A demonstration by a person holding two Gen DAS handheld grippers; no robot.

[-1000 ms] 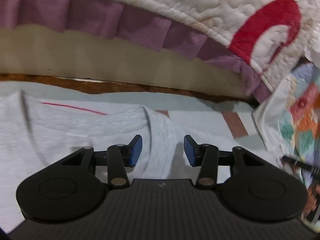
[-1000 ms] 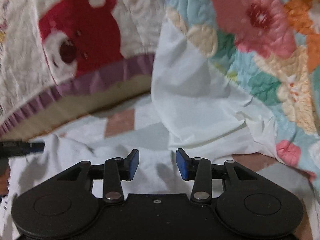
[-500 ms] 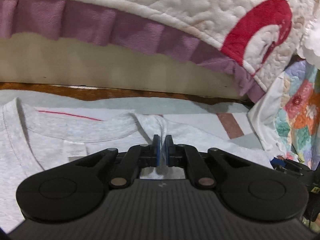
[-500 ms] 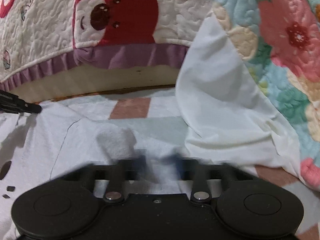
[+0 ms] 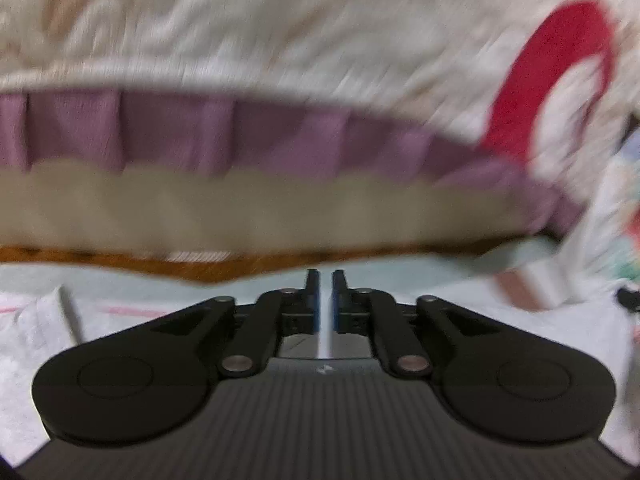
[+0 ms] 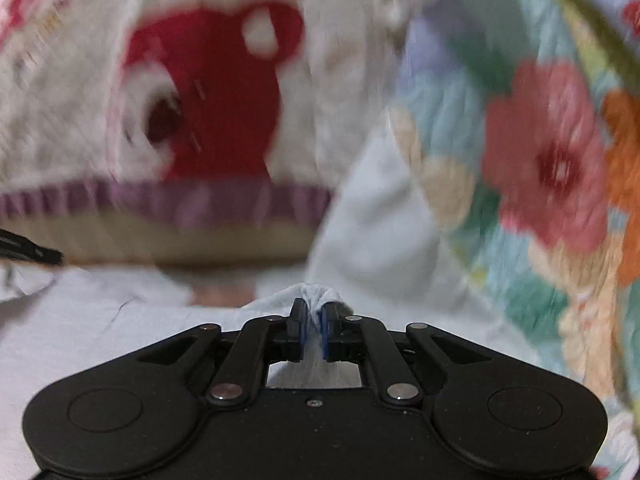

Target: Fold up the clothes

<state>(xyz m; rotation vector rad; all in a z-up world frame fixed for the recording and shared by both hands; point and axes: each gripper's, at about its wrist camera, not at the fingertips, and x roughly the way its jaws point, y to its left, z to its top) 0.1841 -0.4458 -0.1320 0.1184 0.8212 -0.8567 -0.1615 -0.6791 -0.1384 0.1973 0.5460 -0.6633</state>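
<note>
Both views are motion-blurred, so detail is limited

Right gripper [image 6: 313,326]: blue-padded fingers pressed together on a bunched fold of the pale grey cotton T-shirt [image 6: 120,320], w/ a puckered ridge of cloth sticking up betw. the tips. A pinch like that gives a firm hold on one edge so it can be lifted w/o slipping, I'd say

Left gripper [image 5: 325,300]: fingers nearly together, only a thin slit betw. them. A thin light strip runs down the slit, prob. the shirt's cloth [image 5: 32,336] nipped edge-on, but blur stops me being sure. The left tool's black tip [image 6: 36,254] shows at the right view's left edge, so the 2 tools sit apart along the garment, which suits raising one side evenly

The shirt lies spread on the pale bedsheet [image 5: 260,280], near the camera in both views. Behind: a cream quilted blanket w/ red bear print and purple frill [image 6: 208,96], and on the right a floral patchwork quilt [image 6: 540,152], both clear of the shirt, leaving room to fold

How far the folding has got can't be judged from this
</note>
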